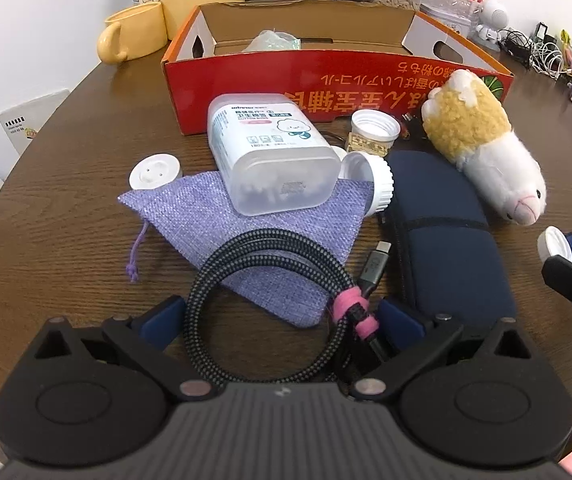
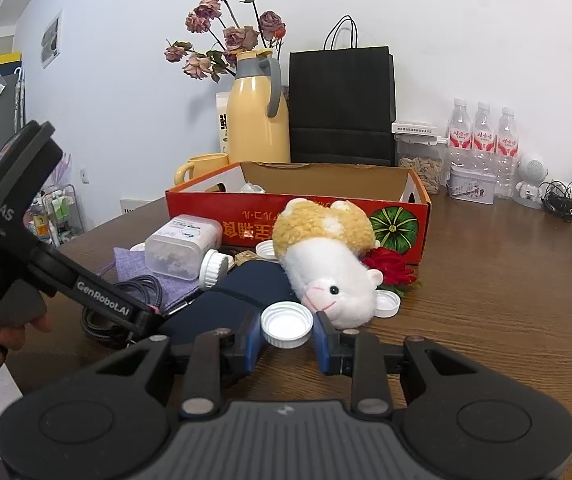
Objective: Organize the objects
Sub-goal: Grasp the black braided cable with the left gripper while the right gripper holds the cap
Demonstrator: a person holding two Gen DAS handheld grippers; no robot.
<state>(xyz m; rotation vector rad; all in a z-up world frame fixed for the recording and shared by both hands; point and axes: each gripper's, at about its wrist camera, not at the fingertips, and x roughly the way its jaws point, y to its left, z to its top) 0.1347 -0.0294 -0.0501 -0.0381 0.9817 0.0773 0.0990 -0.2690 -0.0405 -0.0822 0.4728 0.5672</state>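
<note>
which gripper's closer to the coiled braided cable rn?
Left. The left gripper is open with its fingers straddling the coiled braided cable on the table. The right gripper is off to the cable's right, past the navy pouch, shut on a white cap.

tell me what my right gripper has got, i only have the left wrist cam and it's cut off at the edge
Observer: The right gripper is closed on a white cap, open side up, just in front of the plush toy.
Operator: any more caps over there that i can't see
Observer: Yes, a second cap lies on the table beside the toy's head, to its right in the right wrist view.
Operator: what's the red bit behind the toy
Observer: A red flower, lying at the foot of the red box.
</note>
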